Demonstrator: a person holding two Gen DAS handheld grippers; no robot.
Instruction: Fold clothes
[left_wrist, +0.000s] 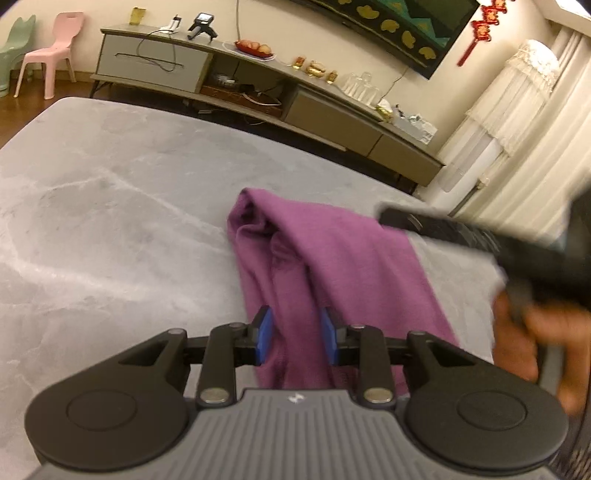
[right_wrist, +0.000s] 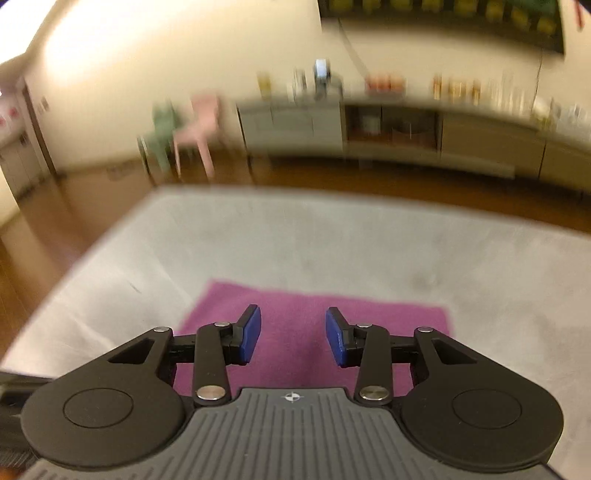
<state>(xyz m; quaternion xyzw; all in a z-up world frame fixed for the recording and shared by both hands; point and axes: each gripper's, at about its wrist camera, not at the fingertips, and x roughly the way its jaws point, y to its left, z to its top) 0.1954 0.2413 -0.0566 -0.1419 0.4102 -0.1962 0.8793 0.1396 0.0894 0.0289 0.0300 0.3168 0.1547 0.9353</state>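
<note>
A purple garment (left_wrist: 317, 258) lies folded in a long strip on the grey marble table (left_wrist: 110, 221). My left gripper (left_wrist: 297, 338) is open, its blue pads on either side of a raised fold of the cloth at its near end, not closed on it. In the right wrist view the purple garment (right_wrist: 295, 306) lies flat under my right gripper (right_wrist: 293, 338), which is open and empty just above the cloth. The right gripper's black body (left_wrist: 480, 236) and the hand holding it show blurred at the right of the left wrist view.
A long grey TV cabinet (left_wrist: 258, 92) stands beyond the table's far edge. A pink chair (left_wrist: 51, 55) and a green chair (left_wrist: 14, 48) stand at the far left. White curtains (left_wrist: 517, 129) hang at the right. Wooden floor surrounds the table.
</note>
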